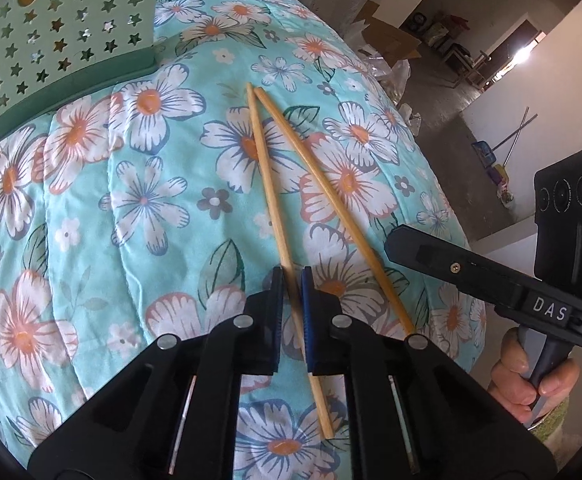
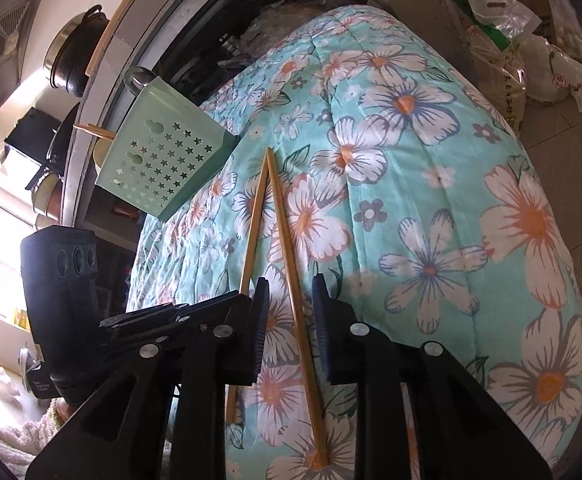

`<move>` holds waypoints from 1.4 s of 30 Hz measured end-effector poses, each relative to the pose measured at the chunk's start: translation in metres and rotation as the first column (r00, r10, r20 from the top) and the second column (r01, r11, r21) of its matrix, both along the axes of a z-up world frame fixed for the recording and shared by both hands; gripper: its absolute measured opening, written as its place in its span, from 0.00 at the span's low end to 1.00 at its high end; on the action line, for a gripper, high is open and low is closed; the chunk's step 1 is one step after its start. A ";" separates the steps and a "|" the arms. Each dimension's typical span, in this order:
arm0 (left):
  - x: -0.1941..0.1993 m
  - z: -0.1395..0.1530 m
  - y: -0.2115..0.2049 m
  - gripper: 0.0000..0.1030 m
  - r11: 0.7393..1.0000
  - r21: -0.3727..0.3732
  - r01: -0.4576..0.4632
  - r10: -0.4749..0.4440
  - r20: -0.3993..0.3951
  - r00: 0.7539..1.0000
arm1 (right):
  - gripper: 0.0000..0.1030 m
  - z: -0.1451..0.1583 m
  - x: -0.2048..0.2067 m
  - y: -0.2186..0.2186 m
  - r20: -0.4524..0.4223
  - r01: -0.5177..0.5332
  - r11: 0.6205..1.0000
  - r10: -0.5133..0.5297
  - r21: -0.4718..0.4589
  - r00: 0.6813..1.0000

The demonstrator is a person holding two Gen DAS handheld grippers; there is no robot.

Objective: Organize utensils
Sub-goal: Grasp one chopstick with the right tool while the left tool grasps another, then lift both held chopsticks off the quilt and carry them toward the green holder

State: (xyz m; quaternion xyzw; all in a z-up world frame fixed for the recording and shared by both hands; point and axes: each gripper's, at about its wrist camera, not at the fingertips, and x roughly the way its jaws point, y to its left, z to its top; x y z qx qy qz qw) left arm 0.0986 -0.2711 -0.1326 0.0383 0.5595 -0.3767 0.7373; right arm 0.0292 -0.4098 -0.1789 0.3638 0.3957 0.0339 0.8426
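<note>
Two wooden chopsticks lie in a narrow V on the floral quilt (image 1: pixel 139 200), tips together at the far end. My left gripper (image 1: pixel 291 280) is open, its jaws straddling the left chopstick (image 1: pixel 269 184); the right chopstick (image 1: pixel 331 200) lies beside it. My right gripper (image 2: pixel 291 286) is open, its jaws straddling the right chopstick (image 2: pixel 291 248), with the left chopstick (image 2: pixel 253 224) just outside its left finger. A green star-punched utensil holder (image 1: pixel 51 40) stands at the far left; it also shows in the right wrist view (image 2: pixel 159 164).
The quilt (image 2: pixel 431 200) covers a raised surface that drops to a concrete floor on the right. Plastic bags (image 2: pixel 531 40) and cardboard boxes (image 1: pixel 391 40) lie beyond. Pots (image 2: pixel 71 56) hang at the left wall.
</note>
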 end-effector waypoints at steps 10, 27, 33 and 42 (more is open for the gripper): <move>-0.003 0.014 0.069 0.05 0.991 -0.042 -0.124 0.123 -0.003 0.992 | 0.23 -0.003 0.021 0.019 -0.069 -0.027 0.986 0.015 -0.167 0.997; -0.007 0.009 0.196 0.05 0.918 -0.082 -0.387 0.383 -0.053 0.922 | 0.06 0.001 0.020 0.082 -0.107 -0.231 0.970 0.222 -0.078 0.969; -0.009 0.003 0.207 0.05 0.911 -0.086 -0.404 0.400 -0.055 0.915 | 0.07 0.002 0.022 0.100 -0.148 -0.277 0.955 0.260 -0.109 0.954; 0.002 0.013 0.202 0.19 0.933 -0.075 -0.353 0.355 0.024 0.934 | 0.25 0.014 0.039 0.105 -0.144 -0.273 0.945 0.249 -0.180 0.958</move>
